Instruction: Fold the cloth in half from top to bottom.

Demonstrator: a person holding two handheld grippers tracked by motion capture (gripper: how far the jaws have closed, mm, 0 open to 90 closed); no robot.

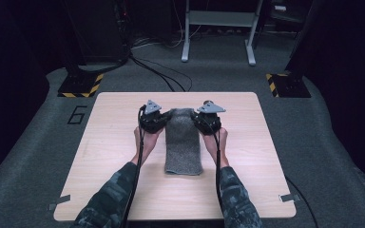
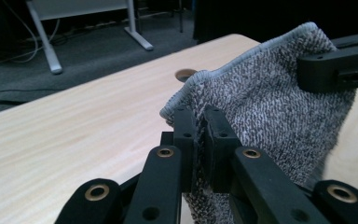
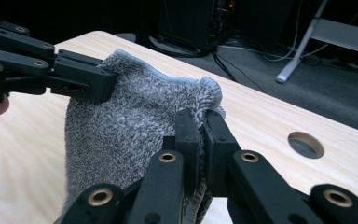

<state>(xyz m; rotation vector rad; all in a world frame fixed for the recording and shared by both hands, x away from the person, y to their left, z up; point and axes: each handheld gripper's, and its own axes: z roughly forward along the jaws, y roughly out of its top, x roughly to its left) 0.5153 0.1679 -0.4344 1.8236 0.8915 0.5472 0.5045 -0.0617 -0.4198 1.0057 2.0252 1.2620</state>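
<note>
The left gripper (image 2: 199,140) is pinching one far corner of the grey towel (image 1: 183,141), lifting it off the table (image 1: 114,156). The right gripper (image 3: 199,140) is clamping the other corner, the near end lying flat.

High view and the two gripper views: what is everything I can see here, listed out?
towel: one, grey knit, mid-table, far corners lifted
table: one, light wood
hole: one, round, in the tabletop
carpet: one, grey, around the table
frame: one, pale metal, behind the table
striped bases: two, black and yellow, at the far table corners
left gripper: one, black, jaws shut on the towel's left corner
right gripper: one, black, jaws shut on its right corner
sleeves: two, camouflage, bottom edge
</note>
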